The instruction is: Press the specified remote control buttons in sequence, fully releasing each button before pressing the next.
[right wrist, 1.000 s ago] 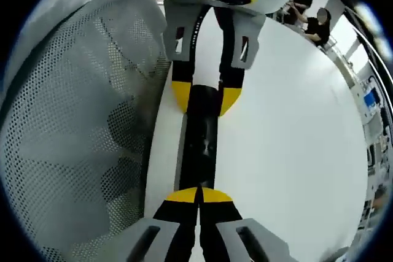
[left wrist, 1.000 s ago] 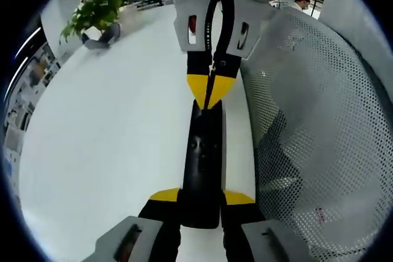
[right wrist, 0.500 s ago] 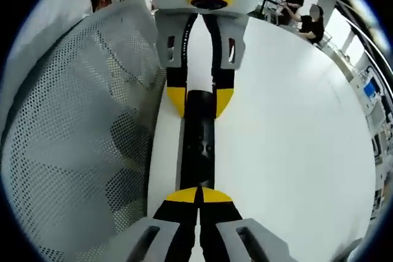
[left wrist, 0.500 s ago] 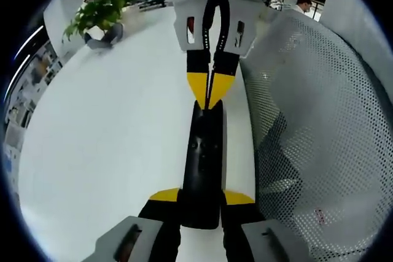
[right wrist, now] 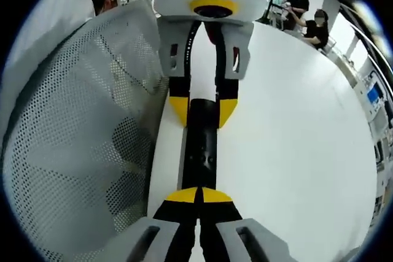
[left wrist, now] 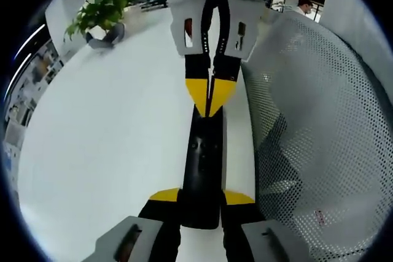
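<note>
Slim black plastic remote control [left wrist: 204, 170], long axis running between both grippers: left gripper [left wrist: 201, 197] clamps one end; right gripper [right wrist: 198, 196], fingers closed together, presses its face above the white tabletop [left wrist: 110, 127].

Left gripper [left wrist: 201, 197] clamped; right gripper [right wrist: 199, 196] closed, opposite.

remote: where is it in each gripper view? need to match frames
Left gripper view: the black remote runs up the centre, its near end between the left gripper jaws, its far end under the shut tips of the right gripper.
Right gripper view: the remote is central again, between the right gripper below and the left gripper above.
Shared landmark: the white mesh screen.
</note>
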